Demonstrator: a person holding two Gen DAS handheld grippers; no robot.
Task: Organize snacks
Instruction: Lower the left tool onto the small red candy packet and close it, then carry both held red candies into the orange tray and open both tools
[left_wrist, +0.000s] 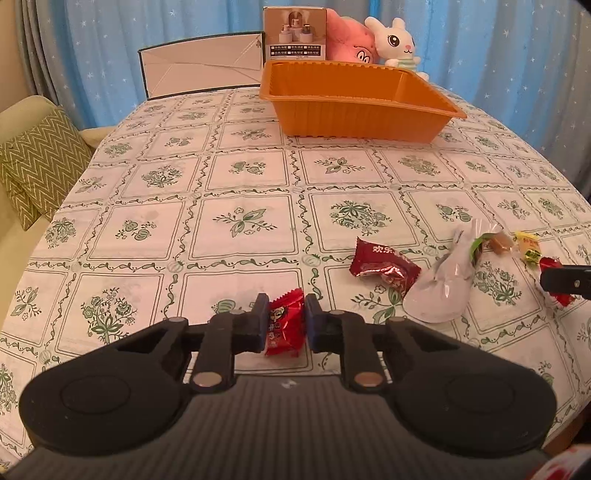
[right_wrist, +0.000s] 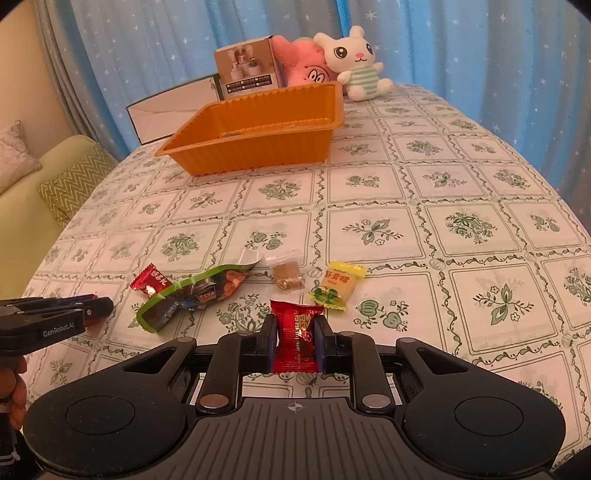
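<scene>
Each claw is closed on a sweet near the front edge of the worktop (left_wrist: 147, 192), which wears a white cloth printed with green flowers. The left claw (left_wrist: 286, 321) pinches a small red foil candy with a cartoon face (left_wrist: 284, 325) between its blue pads; the right claw (right_wrist: 295, 339) grips a red foil packet with gold print (right_wrist: 297, 339). Both sweets sit low, at or just above the cloth; whether they are lifted clear I cannot tell.

The ribbed orange plastic tray (right_wrist: 258, 155) stands well apart at the far side of the worktop, in front of a brown carton (right_wrist: 247, 70) and a white plush rabbit (right_wrist: 354, 62). What shows of its inside looks empty, so I judge the sorting barely begun.

Loose on the cloth are a dark red foil candy (right_wrist: 151, 282), a long green-edged snack bag (right_wrist: 192, 295), a clear wrapper holding brown cubes (right_wrist: 288, 275) and a yellow wrapped sweet (right_wrist: 336, 286). Those four, plus the two in the claws, all remain to go in.
</scene>
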